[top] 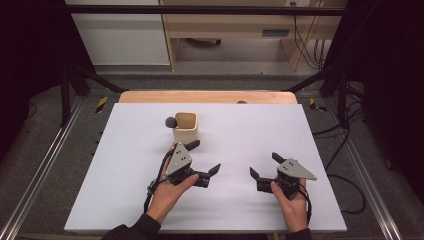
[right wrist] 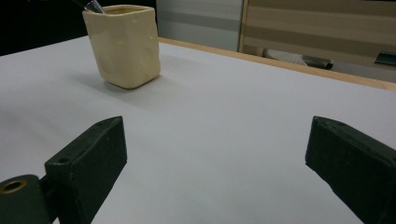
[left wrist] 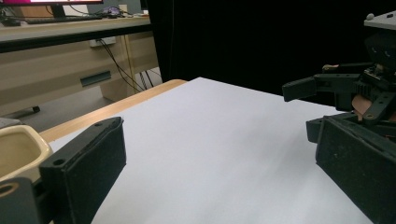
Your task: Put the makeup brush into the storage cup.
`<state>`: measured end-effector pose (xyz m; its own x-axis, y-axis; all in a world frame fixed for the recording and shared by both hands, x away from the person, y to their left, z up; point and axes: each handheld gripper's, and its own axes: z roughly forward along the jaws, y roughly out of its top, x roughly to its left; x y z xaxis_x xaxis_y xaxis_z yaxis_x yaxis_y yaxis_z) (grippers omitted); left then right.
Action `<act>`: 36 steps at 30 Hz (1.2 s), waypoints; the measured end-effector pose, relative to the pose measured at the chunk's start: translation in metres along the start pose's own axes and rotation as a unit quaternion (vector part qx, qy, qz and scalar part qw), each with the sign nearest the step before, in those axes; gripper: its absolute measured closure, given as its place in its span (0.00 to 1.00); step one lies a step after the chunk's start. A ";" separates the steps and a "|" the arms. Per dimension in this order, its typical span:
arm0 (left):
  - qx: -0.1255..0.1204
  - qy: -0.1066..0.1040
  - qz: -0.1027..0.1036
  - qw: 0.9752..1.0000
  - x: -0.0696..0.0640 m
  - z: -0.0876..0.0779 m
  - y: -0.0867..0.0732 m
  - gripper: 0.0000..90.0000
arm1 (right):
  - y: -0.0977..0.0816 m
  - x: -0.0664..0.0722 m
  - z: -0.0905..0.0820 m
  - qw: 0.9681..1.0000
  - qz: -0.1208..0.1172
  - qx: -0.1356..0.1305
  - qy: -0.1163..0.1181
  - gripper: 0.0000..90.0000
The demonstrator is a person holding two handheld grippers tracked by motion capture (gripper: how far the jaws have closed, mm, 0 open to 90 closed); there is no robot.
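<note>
A cream square cup [top: 185,128] stands left of centre at the back of the white table sheet [top: 260,125]. A dark round-ended object [top: 171,121] sticks out of the cup at its left rim. My left gripper [top: 204,157] is open just in front of the cup, its far jaw close to the cup's base. In the left gripper view the cup's rim [left wrist: 18,148] sits beside the left jaw, and nothing lies between the jaws. My right gripper [top: 265,165] is open to the right, pointing left and back. Its own view shows the cup [right wrist: 124,45] farther off.
A wooden table edge [top: 207,96] runs behind the sheet. Metal rails [top: 40,165] flank the table, and cables [top: 345,165] lie on the floor at right. Wooden furniture [top: 240,30] stands beyond. One finger [left wrist: 299,88] of the right gripper appears in the left gripper view.
</note>
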<state>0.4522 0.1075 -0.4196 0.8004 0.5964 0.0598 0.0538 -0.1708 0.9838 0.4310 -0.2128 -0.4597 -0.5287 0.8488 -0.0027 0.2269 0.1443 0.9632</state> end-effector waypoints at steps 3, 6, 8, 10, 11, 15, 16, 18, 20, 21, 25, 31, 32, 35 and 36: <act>0.000 -0.001 -0.001 1.000 0.000 -0.001 -0.001 0.02 | 0.000 0.000 0.000 1.000 0.000 0.000 0.000 0.06; -0.001 -0.001 -0.002 1.000 -0.002 -0.004 -0.003 0.02 | 0.000 0.001 0.000 1.000 0.000 0.001 -0.001 0.06; -0.001 -0.002 -0.003 1.000 -0.002 -0.004 -0.003 0.02 | 0.000 0.000 0.000 1.000 0.000 0.000 -0.001 0.06; 0.000 -0.003 -0.002 1.000 -0.002 -0.006 -0.004 0.02 | 0.000 0.000 0.000 1.000 -0.001 0.000 -0.001 0.06; 0.001 -0.002 -0.001 1.000 -0.002 -0.007 -0.006 0.02 | 0.000 0.000 0.000 1.000 0.000 0.000 -0.001 0.06; 0.001 -0.001 -0.002 1.000 -0.003 -0.010 -0.009 0.02 | 0.000 0.000 0.000 1.000 0.001 -0.001 -0.001 0.06; 0.001 -0.001 -0.004 1.000 -0.003 -0.011 -0.010 0.02 | 0.000 0.000 0.000 1.000 0.001 -0.001 -0.001 0.06; 0.000 0.000 -0.005 1.000 -0.004 -0.013 -0.012 0.02 | 0.000 0.000 0.000 1.000 0.001 -0.001 0.000 0.06; 0.000 -0.001 -0.006 1.000 -0.005 -0.016 -0.014 0.02 | 0.000 0.001 0.000 1.000 0.000 -0.001 0.002 0.05; -0.001 -0.002 -0.006 1.000 -0.006 -0.018 -0.015 0.02 | 0.000 0.001 0.000 1.000 0.000 -0.001 0.002 0.05; -0.002 -0.002 -0.006 1.000 -0.007 -0.029 -0.020 0.02 | 0.001 0.004 0.001 1.000 -0.001 0.000 0.005 0.05; -0.006 0.006 -0.009 1.000 -0.005 -0.045 -0.025 0.02 | 0.001 0.010 0.003 1.000 -0.011 0.006 0.011 0.04; -0.008 0.008 -0.010 1.000 -0.005 -0.048 -0.026 0.02 | 0.002 0.010 0.004 1.000 -0.012 0.006 0.011 0.04; -0.008 0.010 -0.011 1.000 -0.002 -0.055 -0.027 0.02 | 0.002 0.012 0.005 1.000 -0.015 0.007 0.012 0.04; -0.006 0.011 -0.008 1.000 -0.002 -0.058 -0.028 0.02 | 0.002 0.013 0.005 1.000 -0.016 0.007 0.014 0.04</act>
<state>0.4149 0.1567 -0.4372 0.7856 0.6169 0.0479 0.0592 -0.1521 0.9866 0.4288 -0.1991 -0.4592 -0.5577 0.8297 -0.0253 0.2207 0.1776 0.9590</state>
